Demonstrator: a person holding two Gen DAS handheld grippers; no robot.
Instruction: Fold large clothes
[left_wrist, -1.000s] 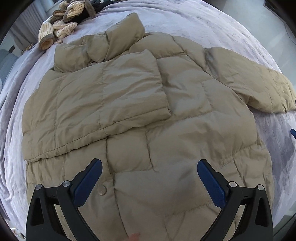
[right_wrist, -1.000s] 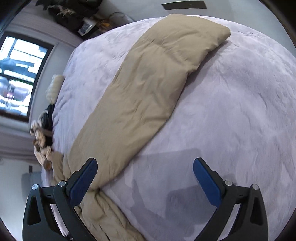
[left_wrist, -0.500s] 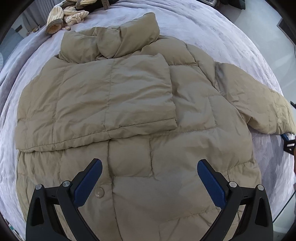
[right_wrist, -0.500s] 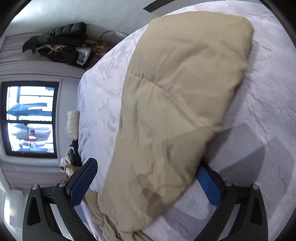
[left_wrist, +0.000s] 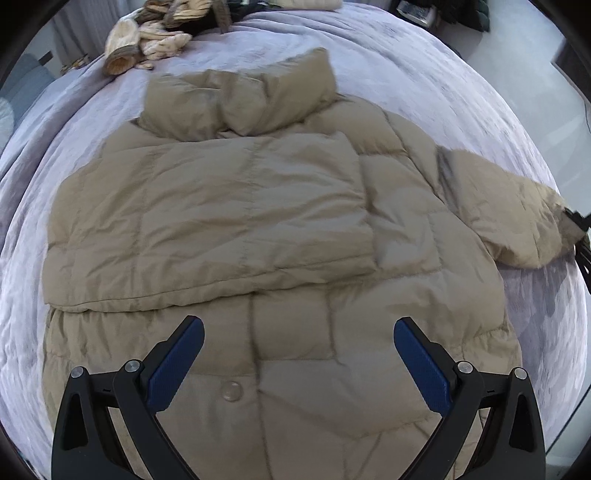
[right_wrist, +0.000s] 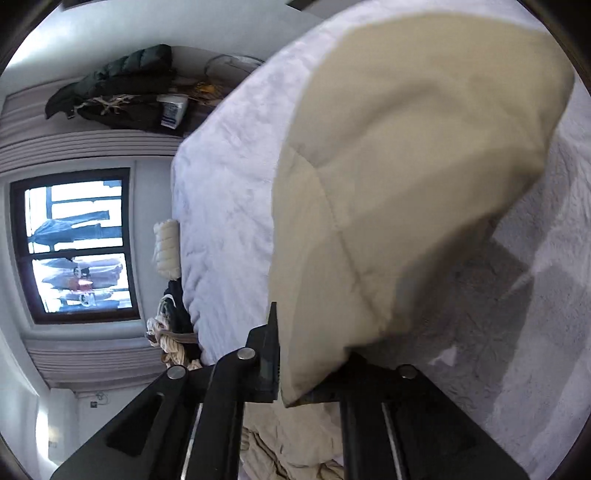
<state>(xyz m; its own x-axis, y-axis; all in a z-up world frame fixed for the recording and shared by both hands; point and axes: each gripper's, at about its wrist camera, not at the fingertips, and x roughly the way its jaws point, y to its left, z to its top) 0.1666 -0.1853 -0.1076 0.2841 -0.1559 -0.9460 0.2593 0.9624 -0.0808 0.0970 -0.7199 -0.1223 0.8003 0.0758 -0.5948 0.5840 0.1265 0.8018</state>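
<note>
On the bed, right gripper jaws pinch the jacket sleeve.

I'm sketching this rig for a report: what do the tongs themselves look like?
Both are matte black plastic frames with triangular cut-outs and round silver pivot screws. The left tongs carry flat, textured blue pads on two angled fingers. On the right tongs the pads are not visible. No cables, markings or sleeves show.
</note>
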